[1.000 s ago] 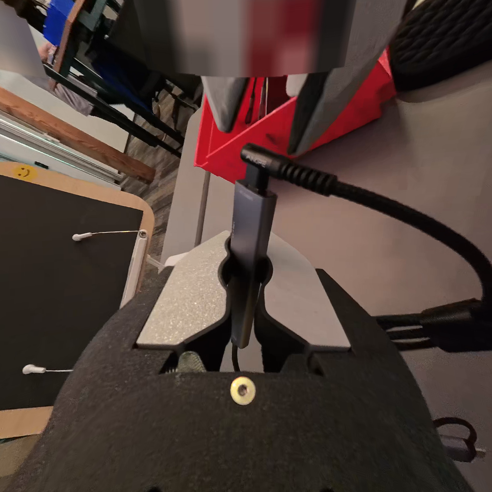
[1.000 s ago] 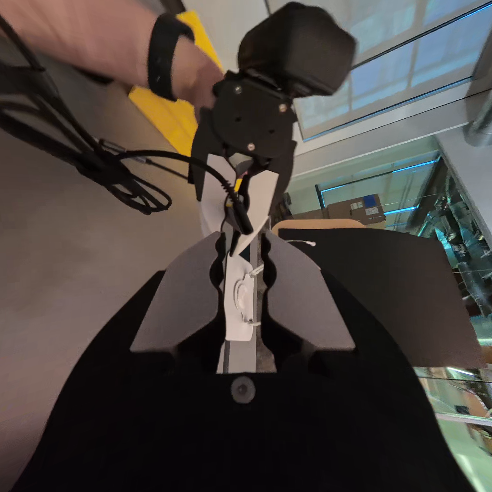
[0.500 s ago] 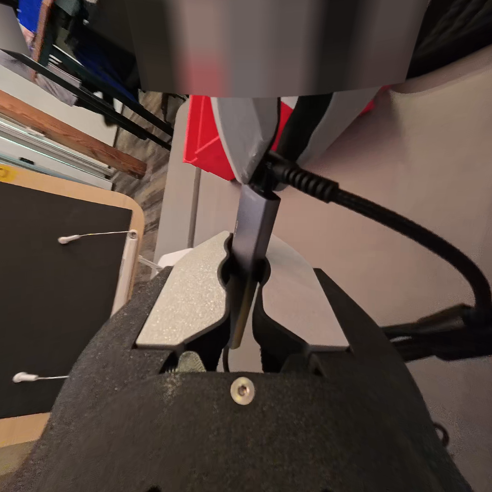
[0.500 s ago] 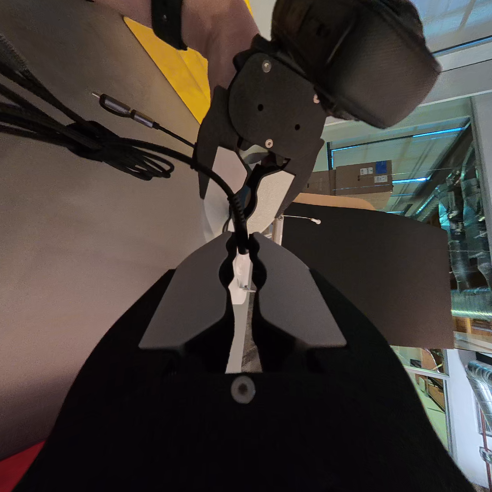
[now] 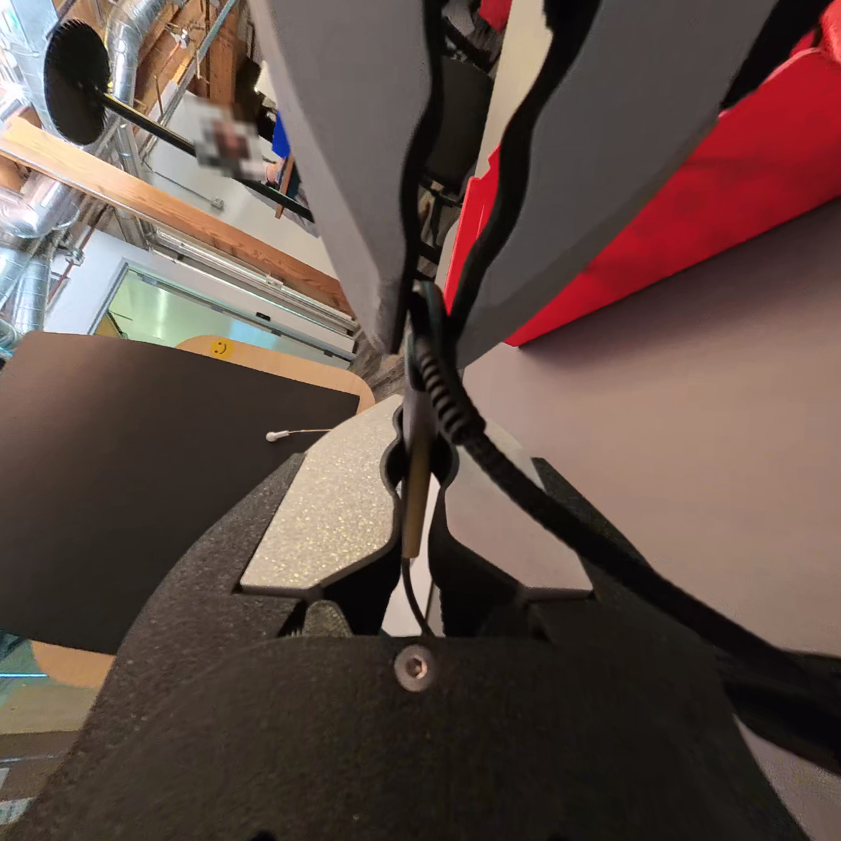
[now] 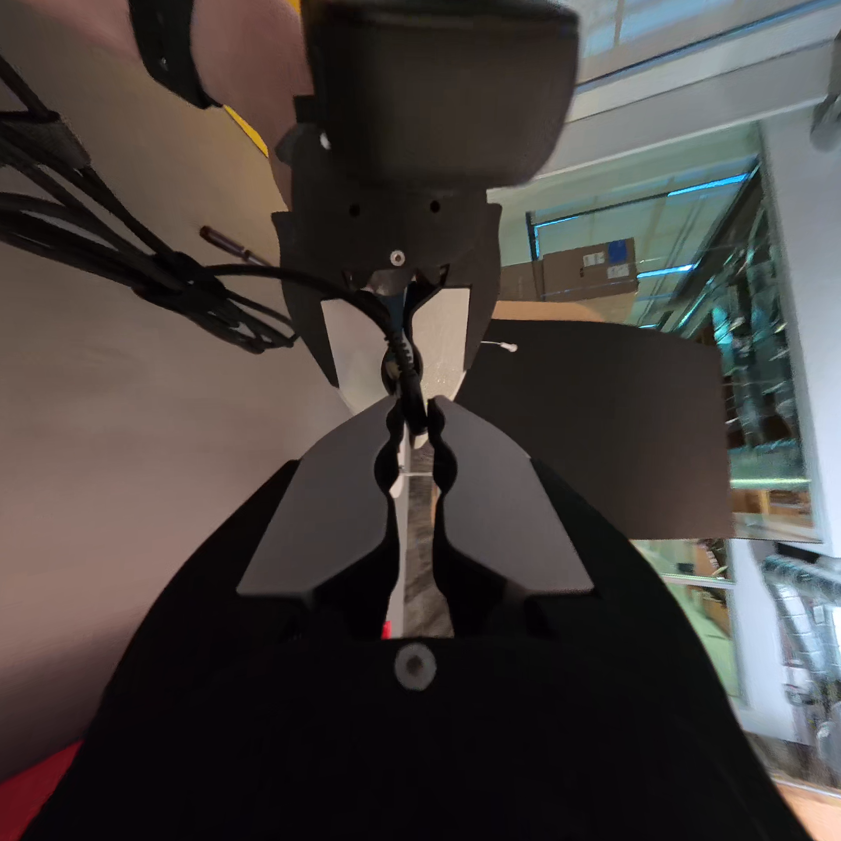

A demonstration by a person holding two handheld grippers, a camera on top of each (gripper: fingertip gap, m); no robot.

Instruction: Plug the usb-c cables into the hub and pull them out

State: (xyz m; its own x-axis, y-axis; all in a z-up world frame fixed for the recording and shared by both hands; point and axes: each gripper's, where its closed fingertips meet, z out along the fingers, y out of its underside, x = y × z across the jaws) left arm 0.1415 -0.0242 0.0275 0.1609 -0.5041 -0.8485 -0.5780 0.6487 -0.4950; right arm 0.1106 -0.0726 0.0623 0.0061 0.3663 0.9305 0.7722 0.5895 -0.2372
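In the left wrist view my left gripper [image 5: 421, 409] is shut on the slim grey hub [image 5: 416, 482], seen edge-on between its pads. A thick black usb-c cable [image 5: 546, 514] runs down to the right from its ribbed plug [image 5: 434, 382] at the hub's far end. My right gripper [image 5: 425, 336] comes in from above with its fingers closed on that plug. In the right wrist view my right gripper [image 6: 416, 405] pinches the black plug [image 6: 412, 409], facing the left gripper [image 6: 402, 382]. Whether the plug sits in the port is hidden.
A red bin [image 5: 682, 205] stands on the grey table [image 5: 660, 409] behind the grippers. A bundle of black cables [image 6: 159, 282] and a loose plug [image 6: 218, 236] lie to the left. A black board with a tan rim [image 5: 136, 455] is beside the table. A person's wrist [image 6: 173, 54] holds the left gripper. The left gripper's tips are roughly 6 cm from the right gripper's.
My right gripper closed on the cable's plug at the hub's end and stayed on it. Both grippers tilted and came closer. The hub turned edge-on in my left grasp, which narrowed.
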